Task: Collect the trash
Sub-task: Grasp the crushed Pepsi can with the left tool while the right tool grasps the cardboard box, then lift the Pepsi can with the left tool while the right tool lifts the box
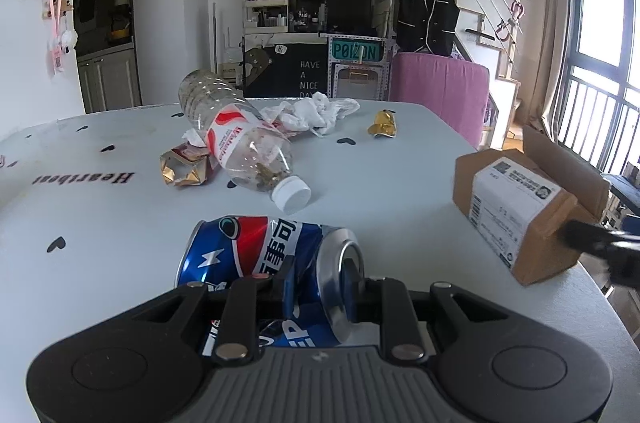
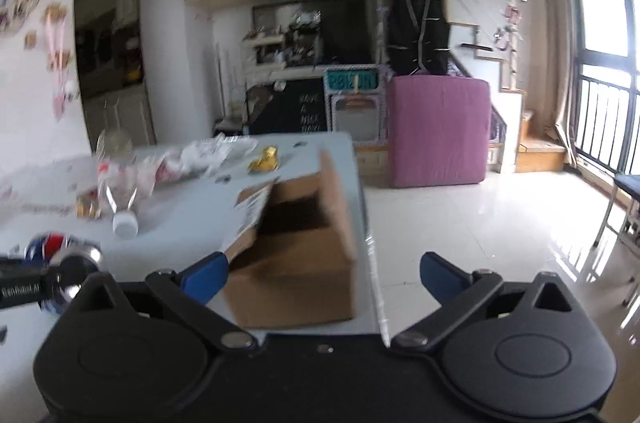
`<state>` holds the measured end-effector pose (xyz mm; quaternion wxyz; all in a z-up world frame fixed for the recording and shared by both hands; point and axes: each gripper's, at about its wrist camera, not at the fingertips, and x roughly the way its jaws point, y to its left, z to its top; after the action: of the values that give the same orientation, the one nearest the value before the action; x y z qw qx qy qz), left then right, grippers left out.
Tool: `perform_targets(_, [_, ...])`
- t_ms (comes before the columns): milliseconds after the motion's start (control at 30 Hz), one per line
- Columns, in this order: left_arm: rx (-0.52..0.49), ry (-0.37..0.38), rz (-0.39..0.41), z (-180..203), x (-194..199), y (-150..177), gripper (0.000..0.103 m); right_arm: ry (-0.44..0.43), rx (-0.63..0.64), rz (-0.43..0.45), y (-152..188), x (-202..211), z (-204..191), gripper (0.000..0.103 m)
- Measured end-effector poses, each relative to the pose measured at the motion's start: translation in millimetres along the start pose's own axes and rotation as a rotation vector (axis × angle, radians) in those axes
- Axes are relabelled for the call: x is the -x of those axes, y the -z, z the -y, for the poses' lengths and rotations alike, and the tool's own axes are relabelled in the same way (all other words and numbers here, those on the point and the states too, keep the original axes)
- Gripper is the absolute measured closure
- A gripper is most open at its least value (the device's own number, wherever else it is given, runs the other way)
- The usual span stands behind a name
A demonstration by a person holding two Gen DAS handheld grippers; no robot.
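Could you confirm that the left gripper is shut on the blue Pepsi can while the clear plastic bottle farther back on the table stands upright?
Not quite: the plastic bottle is lying on its side, white cap toward the camera, as the left wrist view shows. The rest holds: the left gripper is shut on the blue Pepsi can on the table.

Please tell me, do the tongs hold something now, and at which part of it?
The left tongs grip the blue Pepsi can, lying on its side, across the body near its top end. The right tongs are open and hold nothing; the cardboard box lies ahead.
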<state>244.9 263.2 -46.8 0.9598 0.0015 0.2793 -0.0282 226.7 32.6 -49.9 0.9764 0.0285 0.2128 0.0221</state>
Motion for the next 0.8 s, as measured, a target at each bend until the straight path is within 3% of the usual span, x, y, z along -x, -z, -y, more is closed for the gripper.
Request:
perform_targets(333, [0.000, -0.003, -0.002, 7, 5, 4, 0.078, 0.045, 0.020, -0.082, 0, -41, -39, 0.000])
perform_targets(400, [0.008, -0.009, 0.003, 8, 8, 4, 0.079, 0.035, 0.003, -0.088, 0, -44, -36, 0.005])
perform_targets(467, [0.021, -0.018, 0.010, 8, 13, 3, 0.079, 0.034, 0.011, -0.088, -1, -44, -33, 0.014])
perform_targets(800, [0.018, -0.028, 0.050, 24, 35, -4, 0.080, -0.052, 0.038, -0.074, -10, -14, -14, 0.016])
